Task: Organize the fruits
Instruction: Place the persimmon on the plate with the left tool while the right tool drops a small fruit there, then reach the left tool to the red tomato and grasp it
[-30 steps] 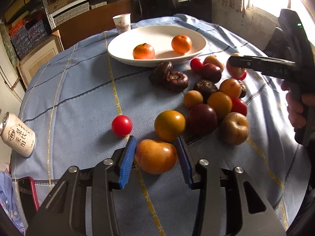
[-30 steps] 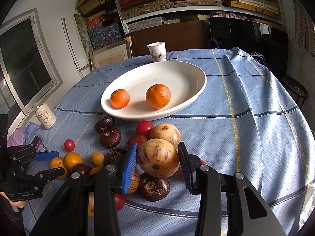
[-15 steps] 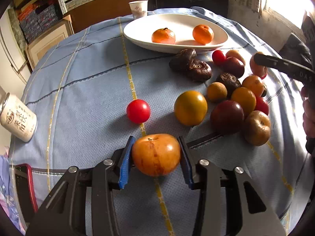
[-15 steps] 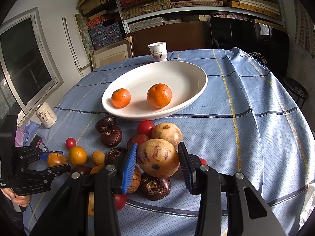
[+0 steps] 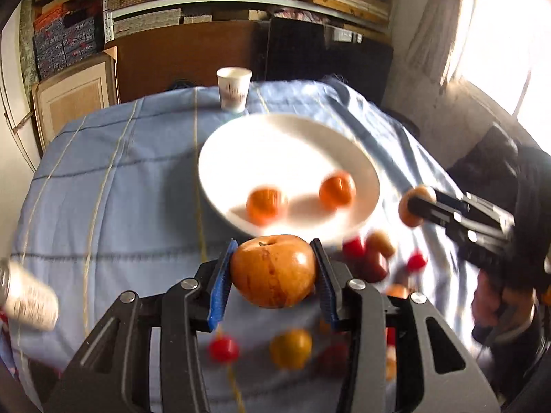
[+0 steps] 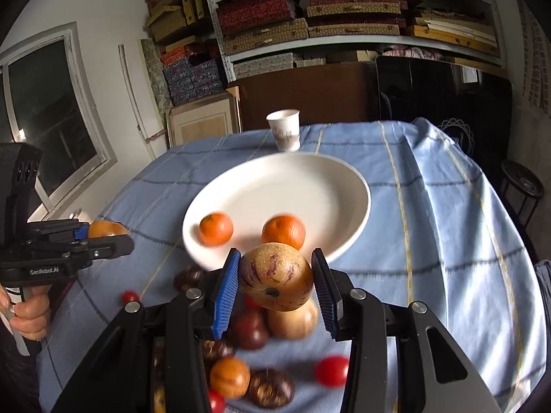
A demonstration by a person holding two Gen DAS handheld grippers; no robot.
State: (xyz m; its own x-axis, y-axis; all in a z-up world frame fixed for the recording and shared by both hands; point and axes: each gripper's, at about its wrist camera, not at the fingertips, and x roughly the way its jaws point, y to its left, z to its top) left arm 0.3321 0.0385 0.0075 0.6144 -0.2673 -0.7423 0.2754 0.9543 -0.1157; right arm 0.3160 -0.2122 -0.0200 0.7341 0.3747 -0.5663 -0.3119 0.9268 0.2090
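Now each gripper carries one fruit above the table: the left gripper (image 5: 273, 273) has its jaws pressed on an orange-yellow fruit (image 5: 273, 272), and the right gripper (image 6: 275, 280) has its jaws pressed on a speckled tan fruit (image 6: 275, 277), both just before the near rim of the white plate (image 6: 358, 220). I think it is best to bring each fruit low over a free part of the plate before letting go, so it does not roll or hit the others. Inside the plate lie two oranges (image 6: 216, 229), and the paper cup (image 6: 284, 130) behind it shows no content.
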